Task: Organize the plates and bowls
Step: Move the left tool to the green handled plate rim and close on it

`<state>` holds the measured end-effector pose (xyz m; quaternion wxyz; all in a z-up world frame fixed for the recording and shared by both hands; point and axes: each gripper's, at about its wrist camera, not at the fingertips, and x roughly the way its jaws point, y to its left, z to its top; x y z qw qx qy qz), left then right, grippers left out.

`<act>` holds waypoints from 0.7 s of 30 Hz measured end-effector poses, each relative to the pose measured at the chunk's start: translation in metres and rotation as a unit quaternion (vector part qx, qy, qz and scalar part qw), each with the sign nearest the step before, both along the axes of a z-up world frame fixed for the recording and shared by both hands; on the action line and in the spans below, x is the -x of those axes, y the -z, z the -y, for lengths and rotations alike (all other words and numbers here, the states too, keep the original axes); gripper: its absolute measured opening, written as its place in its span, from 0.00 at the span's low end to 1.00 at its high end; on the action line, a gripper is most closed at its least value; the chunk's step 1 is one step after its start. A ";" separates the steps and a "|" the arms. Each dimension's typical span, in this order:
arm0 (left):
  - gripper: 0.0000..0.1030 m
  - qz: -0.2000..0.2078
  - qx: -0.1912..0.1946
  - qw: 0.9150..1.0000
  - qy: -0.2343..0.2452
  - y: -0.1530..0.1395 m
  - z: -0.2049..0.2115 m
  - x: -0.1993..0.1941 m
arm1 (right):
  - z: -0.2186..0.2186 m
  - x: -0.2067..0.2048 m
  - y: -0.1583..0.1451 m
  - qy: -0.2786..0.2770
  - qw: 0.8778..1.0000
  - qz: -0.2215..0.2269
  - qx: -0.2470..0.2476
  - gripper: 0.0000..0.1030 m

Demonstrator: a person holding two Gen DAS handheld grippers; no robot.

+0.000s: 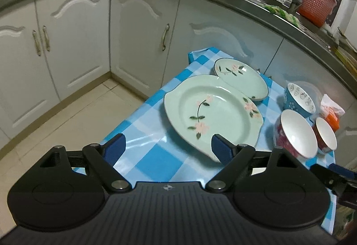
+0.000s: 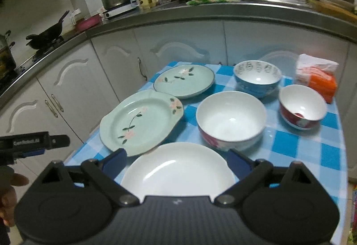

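A table with a blue checked cloth [image 2: 290, 144] holds the dishes. A large green flowered plate [image 1: 212, 111] [image 2: 142, 120] lies at the left, with a smaller green plate [image 1: 241, 77] [image 2: 185, 82] behind it. A pink-patterned white bowl [image 2: 231, 120] [image 1: 296, 133], a blue bowl [image 2: 256, 80] [image 1: 299, 100] and a small red bowl [image 2: 302, 106] [image 1: 325, 135] stand to the right. My left gripper [image 1: 167, 149] is open over the cloth, its right finger over the large plate's near rim. My right gripper [image 2: 178, 161] is open, with a plain white plate [image 2: 178, 169] lying between its fingers.
An orange tissue pack [image 2: 319, 80] sits at the table's far right corner. White cabinets [image 1: 138, 33] and a cluttered counter [image 2: 200, 11] run behind the table. Tiled floor [image 1: 73, 111] lies left of it. A hand [image 2: 9, 196] shows at the right wrist view's left edge.
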<state>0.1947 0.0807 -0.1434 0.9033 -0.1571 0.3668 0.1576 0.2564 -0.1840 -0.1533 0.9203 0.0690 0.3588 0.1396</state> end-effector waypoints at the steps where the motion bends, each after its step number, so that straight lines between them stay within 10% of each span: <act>1: 0.99 0.003 0.002 1.000 -0.001 0.005 -0.003 -0.008 | -0.003 -0.005 0.004 0.000 1.000 -0.002 -0.003 0.90; 21: 0.66 -0.019 0.036 0.999 0.029 0.073 -0.035 -0.088 | -0.048 -0.107 0.064 0.048 0.995 -0.066 -0.049 0.55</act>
